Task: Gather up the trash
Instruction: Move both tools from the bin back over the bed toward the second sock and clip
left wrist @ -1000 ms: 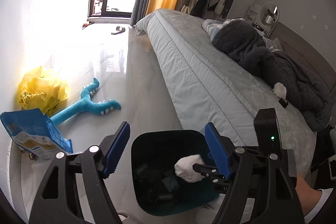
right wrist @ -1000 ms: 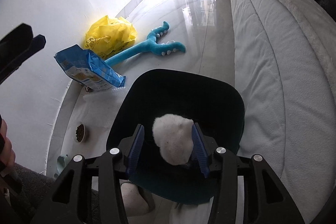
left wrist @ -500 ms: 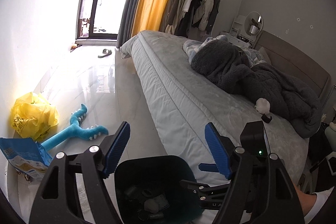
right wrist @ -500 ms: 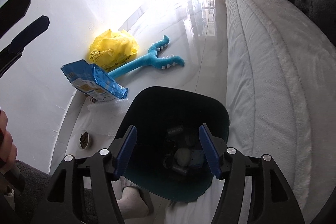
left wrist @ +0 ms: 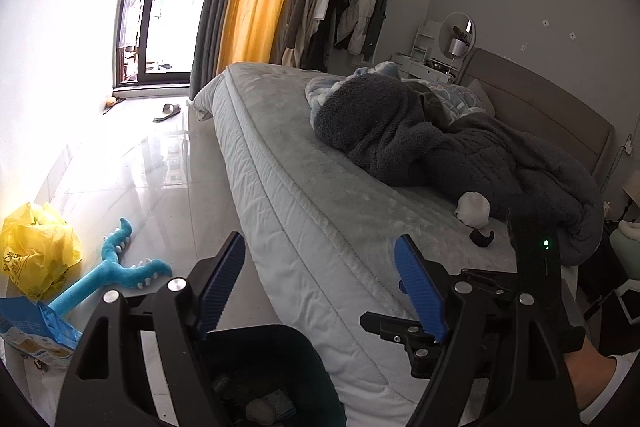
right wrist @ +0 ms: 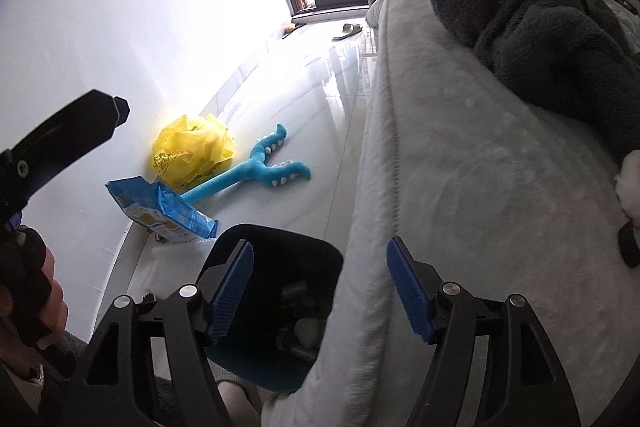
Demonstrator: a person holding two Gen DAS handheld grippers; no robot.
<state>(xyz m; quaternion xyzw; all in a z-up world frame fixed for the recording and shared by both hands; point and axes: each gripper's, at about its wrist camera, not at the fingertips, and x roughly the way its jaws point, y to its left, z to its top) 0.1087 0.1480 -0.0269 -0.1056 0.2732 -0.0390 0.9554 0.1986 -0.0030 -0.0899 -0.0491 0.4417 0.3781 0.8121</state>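
Observation:
The dark bin [right wrist: 280, 239] stands on the floor against the bed's side, and a white paper wad [right wrist: 308, 327] lies among the trash inside it. My right gripper [right wrist: 320, 247] hangs above the bin's rim and the mattress edge, its jaws opening with nothing between them. My left gripper [left wrist: 320, 251] is also opening and empty, over the bin [left wrist: 260, 335] and pointing at the bed. Another white wad [left wrist: 474, 209] rests on the bed beside a small black object [left wrist: 482, 237]. In the right wrist view this white wad [right wrist: 630, 179] is at the right edge.
A yellow plastic bag [right wrist: 192, 151], a blue snack bag [right wrist: 160, 211] and a blue plush toy [right wrist: 256, 171] lie on the glossy floor by the white wall. A dark fleece blanket [left wrist: 400, 131] is heaped on the grey bed [left wrist: 304, 187]. A slipper [left wrist: 168, 111] lies near the window.
The right gripper opened and let go of the white wad, which now lies in the bin. Both grippers rose and tilted up toward the bed; the left jaws widened.

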